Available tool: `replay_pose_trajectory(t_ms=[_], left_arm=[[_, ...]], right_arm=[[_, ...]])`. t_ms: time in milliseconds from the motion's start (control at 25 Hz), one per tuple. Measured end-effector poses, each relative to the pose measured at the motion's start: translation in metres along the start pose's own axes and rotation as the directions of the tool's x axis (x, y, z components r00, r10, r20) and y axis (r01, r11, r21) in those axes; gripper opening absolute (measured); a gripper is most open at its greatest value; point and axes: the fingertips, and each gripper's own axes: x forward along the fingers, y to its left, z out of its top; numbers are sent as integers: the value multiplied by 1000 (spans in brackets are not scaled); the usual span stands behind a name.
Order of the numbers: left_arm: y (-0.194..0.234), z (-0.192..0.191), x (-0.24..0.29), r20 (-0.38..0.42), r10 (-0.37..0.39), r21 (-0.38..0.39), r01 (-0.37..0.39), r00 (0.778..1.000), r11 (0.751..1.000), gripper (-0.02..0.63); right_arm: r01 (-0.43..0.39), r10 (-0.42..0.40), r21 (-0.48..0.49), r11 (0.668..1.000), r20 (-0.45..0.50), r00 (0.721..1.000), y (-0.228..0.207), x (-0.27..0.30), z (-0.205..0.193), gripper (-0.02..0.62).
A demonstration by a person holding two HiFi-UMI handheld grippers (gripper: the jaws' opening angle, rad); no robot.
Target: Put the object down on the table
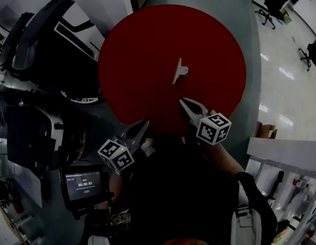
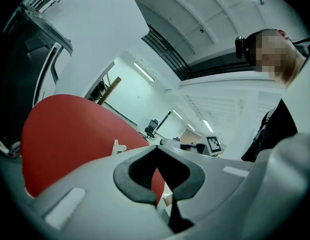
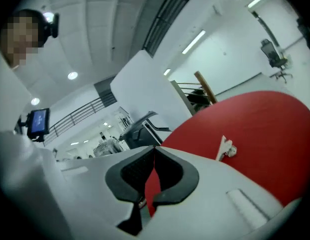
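Observation:
A small white clip-like object lies alone near the middle of the round red table. It also shows in the left gripper view and in the right gripper view, resting on the red top. My right gripper hangs over the table's near part, a short way from the object, with its jaws shut and empty. My left gripper is at the table's front edge, further from the object. Its tips meet, with nothing between them.
Dark exercise machines crowd the left side of the table. A small screen showing a timer sits low on the left. Office chairs stand on the floor at the far right, and a cardboard box lies at the right.

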Motion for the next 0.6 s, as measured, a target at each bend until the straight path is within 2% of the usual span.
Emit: replay_pose_trajectory(t_ms=[120,280,440,600], left_arm=[[-12,-8,5,-37,-79,8,79,996,997,11],[-31,-20,7,-92,-166,9,168,982,986,11],[-44,-33,2,-167,-205,13,211,964,977,11],[-40,-44,-8,-198,-201,11,207,960,978,11]], right_arm=[[-20,32,-201,979,56,998,64,-25,17,9],[25,12,-393,919,91,996,120,-47,13,9],[48,-29,-447,893,50,998,136,-52,-34,9],[78,-61,-421,904,52,997,135,-59,-62,8]])
